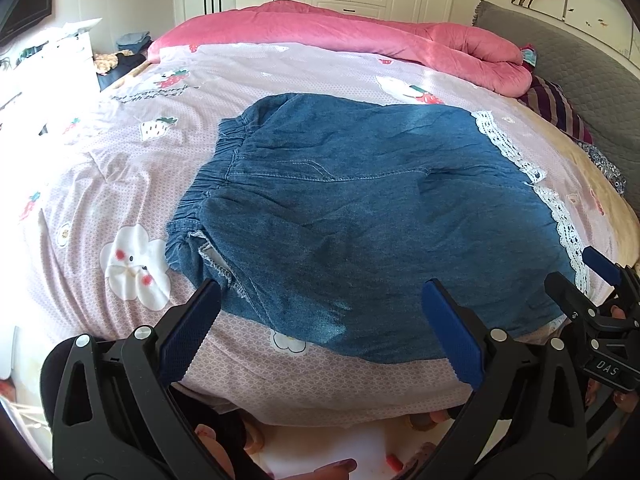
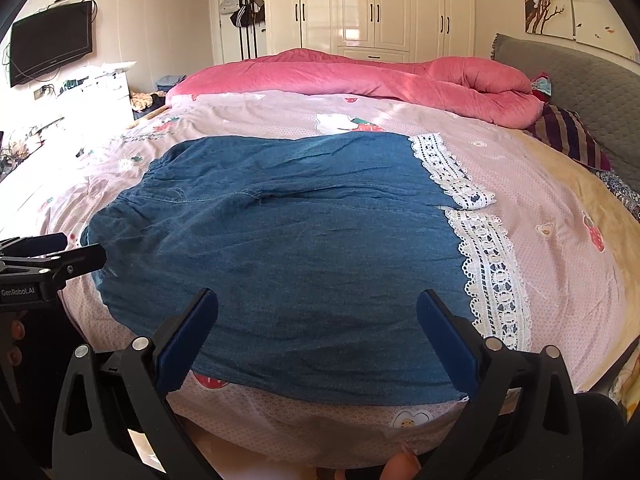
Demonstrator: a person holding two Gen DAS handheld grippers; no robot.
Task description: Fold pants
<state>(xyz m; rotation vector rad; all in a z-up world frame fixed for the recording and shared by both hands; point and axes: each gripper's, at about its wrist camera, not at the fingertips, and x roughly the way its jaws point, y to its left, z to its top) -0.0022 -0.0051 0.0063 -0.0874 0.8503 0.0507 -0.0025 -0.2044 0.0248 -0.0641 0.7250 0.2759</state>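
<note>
Blue denim pants [image 1: 340, 208] with an elastic waistband at the left and white lace hems [image 1: 560, 216] at the right lie spread flat on the pink sheet. My left gripper [image 1: 320, 300] is open and empty above the pants' near edge, towards the waistband. My right gripper [image 2: 318, 312] is open and empty above the near edge towards the lace hems [image 2: 488, 264]; the pants [image 2: 300, 248] fill that view. The right gripper also shows at the right edge of the left wrist view [image 1: 580, 268], and the left gripper at the left edge of the right wrist view [image 2: 80, 248].
The bed's pink printed sheet [image 1: 120, 184] slopes to its near edge at the bottom. A rolled pink quilt [image 1: 360, 36] lies along the far side. A striped pillow [image 1: 560, 108] and a grey headboard [image 1: 580, 52] stand at the right. A TV [image 2: 52, 48] and wardrobes [image 2: 380, 4] are behind.
</note>
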